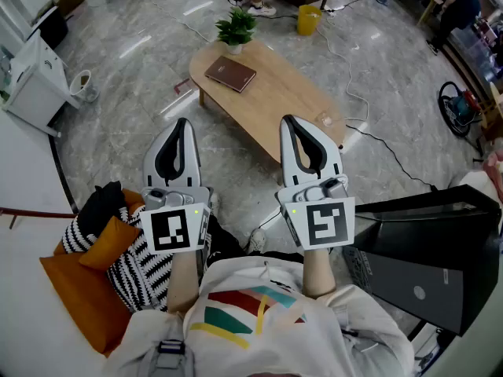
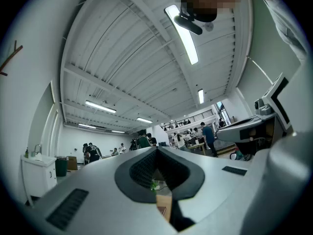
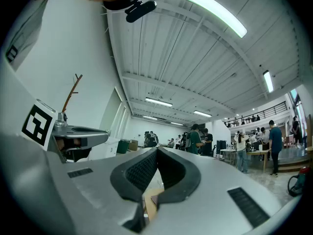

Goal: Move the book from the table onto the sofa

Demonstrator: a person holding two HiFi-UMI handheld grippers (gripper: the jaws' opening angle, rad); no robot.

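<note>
Holding both tools level and side by side out in front of the body looks like a ready pose rather than a reach: the left gripper (image 1: 182, 122) has its jaws pressed together with nothing between them, and the right gripper (image 1: 289, 121) is closed and empty in the same way. The book (image 1: 230, 74), dark red-brown and lying flat, sits on the far end of the low wooden table (image 1: 292, 104), just beside a small potted plant (image 1: 236, 28) and well apart from both grippers, so the task seems not yet started. Keeping the jaws together probably means they must open before either can take the book. Close by on the person's left lie an orange cushion (image 1: 75, 289) and a black-and-white striped cushion (image 1: 137, 272) on a pale seat (image 1: 27, 297), which I judge to be the sofa. The table has rounded ends and is mostly bare. It stands on a glossy grey stone floor (image 1: 126, 124), with a cable (image 1: 393, 154) trailing past, a yellow bucket (image 1: 308, 20) beyond, and a black case (image 1: 424, 269) at the right. The gripper views show a large white hall with strip lights and people standing far off.
</note>
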